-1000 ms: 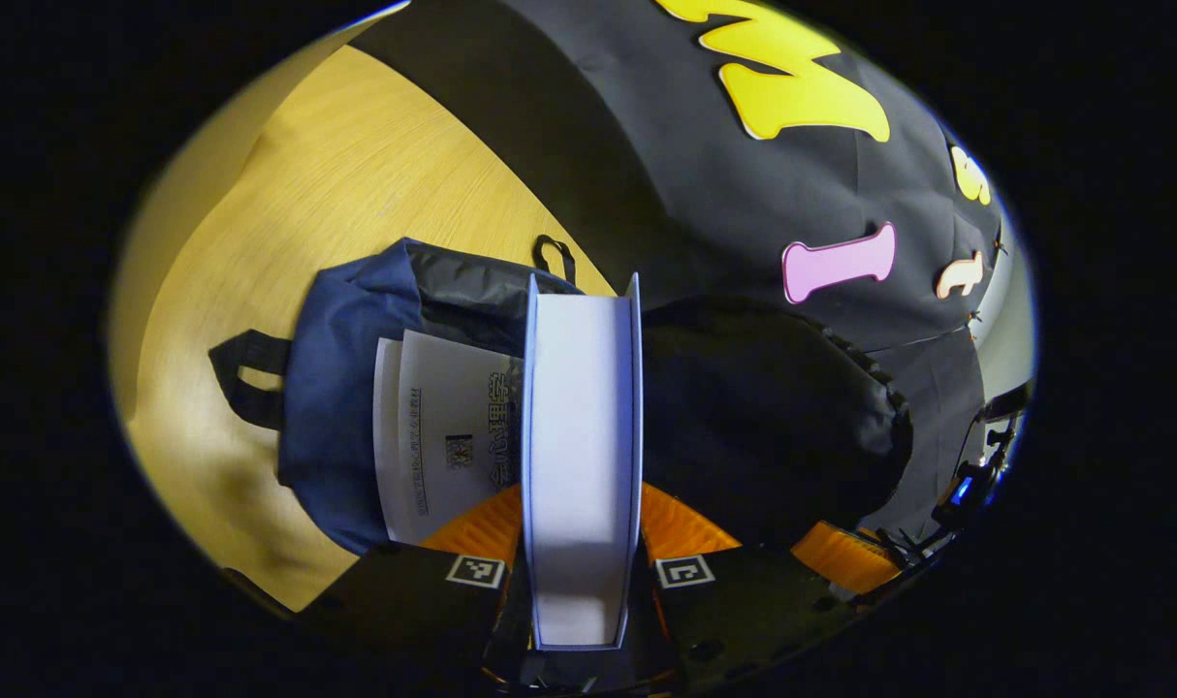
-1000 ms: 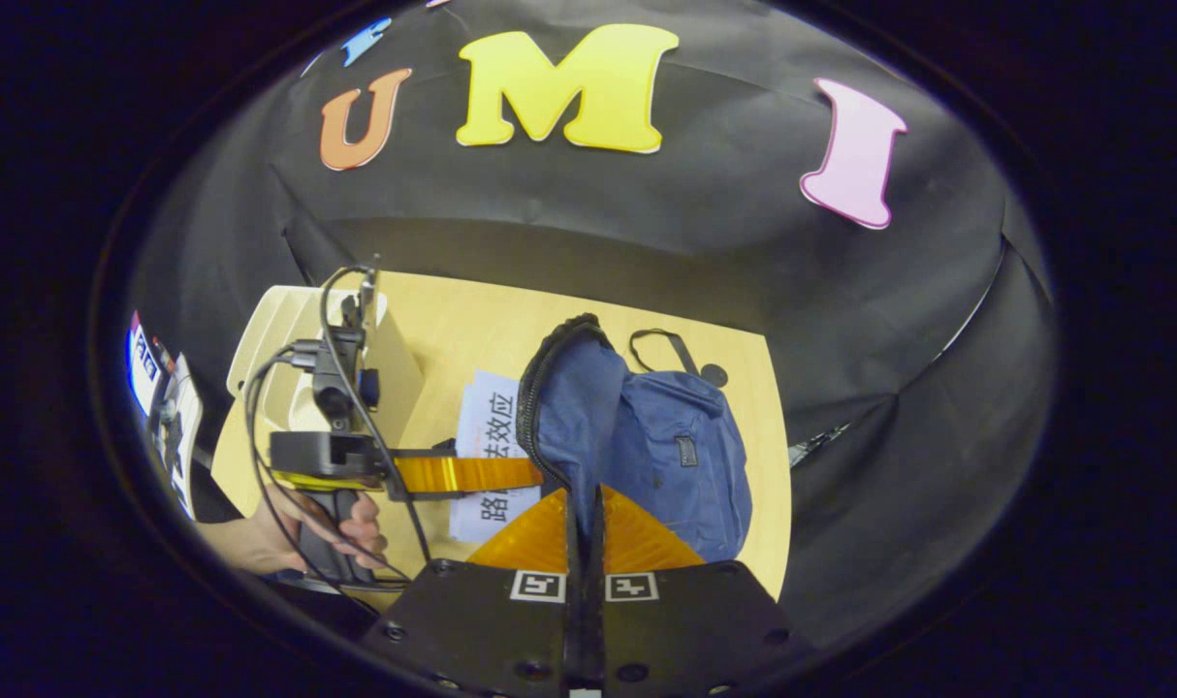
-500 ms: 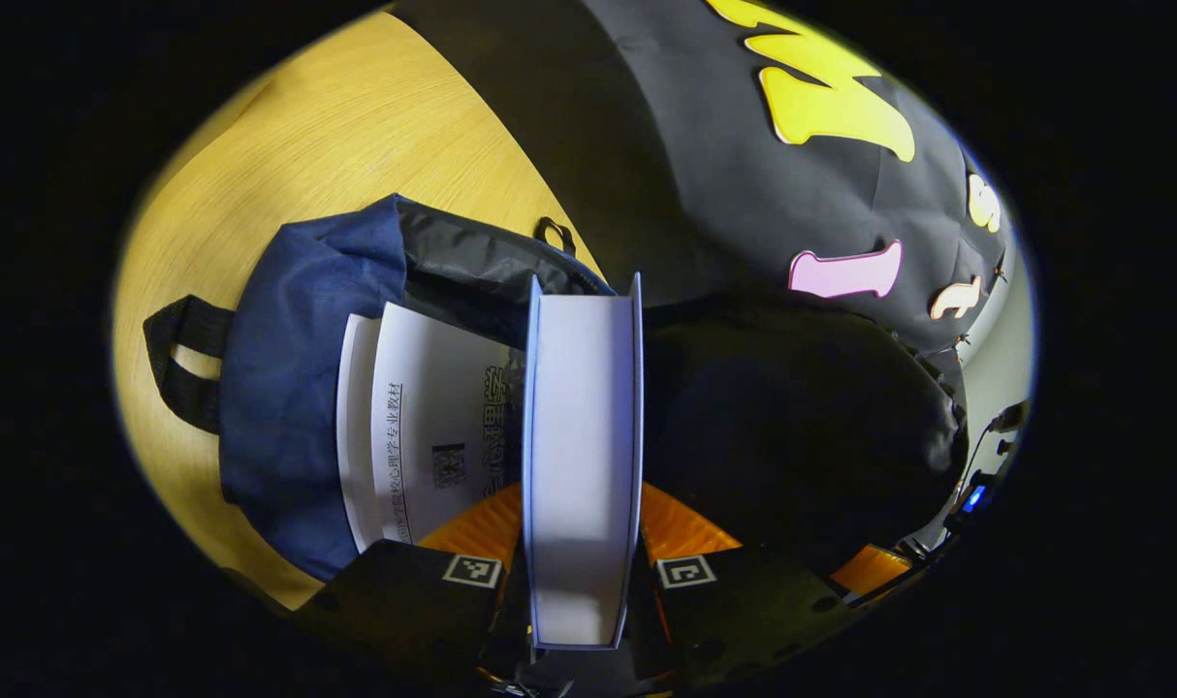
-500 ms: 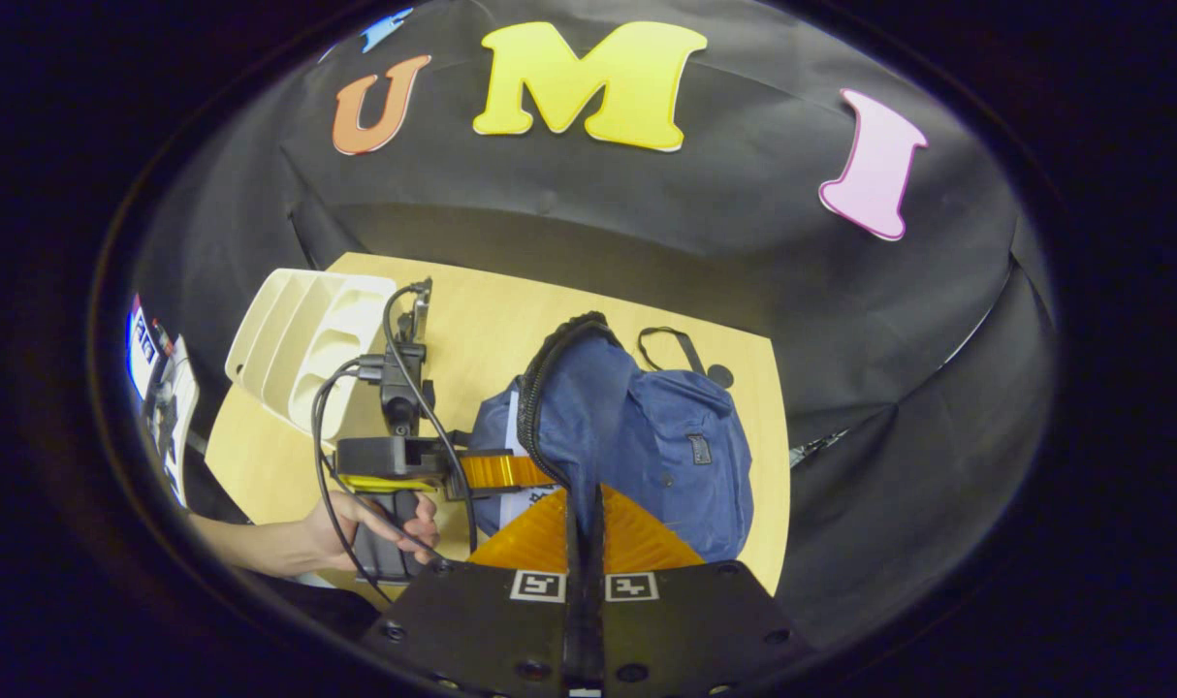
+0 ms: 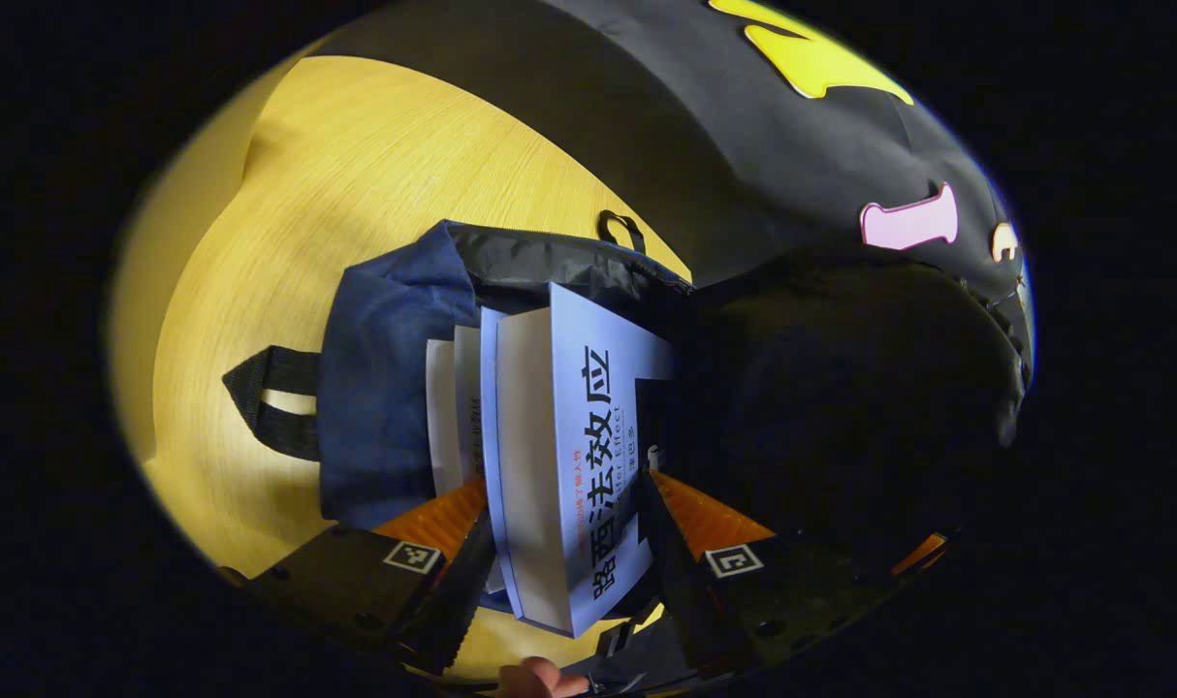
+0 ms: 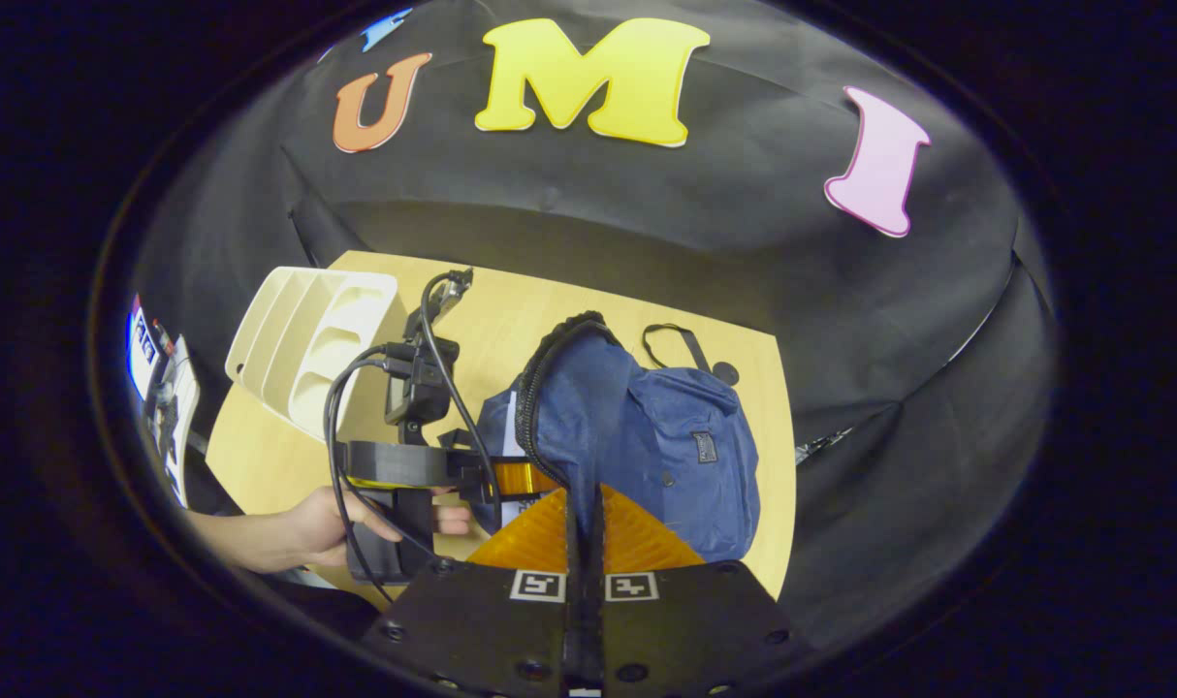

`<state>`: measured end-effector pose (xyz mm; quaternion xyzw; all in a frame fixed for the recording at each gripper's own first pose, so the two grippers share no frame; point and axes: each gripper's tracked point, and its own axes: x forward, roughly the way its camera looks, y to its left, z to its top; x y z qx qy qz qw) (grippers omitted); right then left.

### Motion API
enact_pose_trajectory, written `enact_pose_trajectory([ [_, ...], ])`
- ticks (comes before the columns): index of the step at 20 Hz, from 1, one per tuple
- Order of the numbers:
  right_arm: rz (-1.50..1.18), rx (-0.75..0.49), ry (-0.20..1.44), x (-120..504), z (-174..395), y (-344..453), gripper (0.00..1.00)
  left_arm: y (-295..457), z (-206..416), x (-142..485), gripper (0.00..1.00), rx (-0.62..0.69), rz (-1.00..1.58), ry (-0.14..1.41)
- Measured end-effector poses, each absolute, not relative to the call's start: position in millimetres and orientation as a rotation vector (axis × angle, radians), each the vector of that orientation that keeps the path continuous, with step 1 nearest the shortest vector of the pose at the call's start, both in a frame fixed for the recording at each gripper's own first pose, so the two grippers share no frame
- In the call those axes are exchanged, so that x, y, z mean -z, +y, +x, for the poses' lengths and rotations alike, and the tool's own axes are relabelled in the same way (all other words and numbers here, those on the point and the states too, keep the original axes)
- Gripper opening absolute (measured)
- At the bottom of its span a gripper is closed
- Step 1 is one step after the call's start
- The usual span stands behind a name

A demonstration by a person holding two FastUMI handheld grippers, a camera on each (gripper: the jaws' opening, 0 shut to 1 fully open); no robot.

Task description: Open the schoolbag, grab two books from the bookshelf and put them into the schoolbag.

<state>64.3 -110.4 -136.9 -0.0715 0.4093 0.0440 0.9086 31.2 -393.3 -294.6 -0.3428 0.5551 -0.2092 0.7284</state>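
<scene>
Left gripper (image 5: 564, 504) wide open around the blue book (image 5: 574, 456), now leaning inside the schoolbag (image 6: 647, 446) mouth beside the white book (image 5: 448, 407). Right gripper (image 6: 583, 504) clamped on the zipper flap (image 6: 550, 388), lifting it. Judgement: keep flap up, nudge book deeper into the bag.

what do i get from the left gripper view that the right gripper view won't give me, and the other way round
Left gripper view: a blue-covered book leaning between the left gripper's spread fingers, a white book beside it inside the bag, and a black strap. Right gripper view: the white bookshelf, a hand holding the left gripper, and the right gripper shut on the bag's zipper edge. Both: the blue schoolbag, its carry loop and the wooden table.
</scene>
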Motion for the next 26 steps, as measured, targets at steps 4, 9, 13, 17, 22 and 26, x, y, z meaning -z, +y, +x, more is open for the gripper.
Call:
enact_pose_trajectory([
  [4, -0.133, -0.091, 0.842, 141.1, 64.4, -107.5, 0.0, -356.8, 30.3, 282.3, 0.87, 0.341, -0.521, 1.245],
  [9, -0.105, -0.102, 0.844, 150.0, 66.2, -96.4, 0.0, -305.9, 38.6, 248.9, 0.87, 0.279, -0.277, 1.065],
  [13, -0.055, -0.09, 0.835, 152.4, 67.9, -88.6, 0.0, -253.4, 67.4, 164.0, 0.86, 0.234, -0.1, 0.728],
  [17, 0.005, -0.113, 0.798, 150.9, 66.3, -73.0, 0.18, -216.6, 81.3, 78.3, 0.89, 0.177, -0.019, 0.466],
  [22, 0.051, -0.112, 0.633, 107.7, 62.9, -55.7, 0.83, -203.7, 85.5, 9.9, 0.9, 0.145, -0.026, 0.223],
  [26, 0.087, -0.063, 0.427, 48.0, 56.9, -50.6, 0.95, -184.9, 77.5, -60.1, 0.89, 0.138, 0.03, 0.01],
])
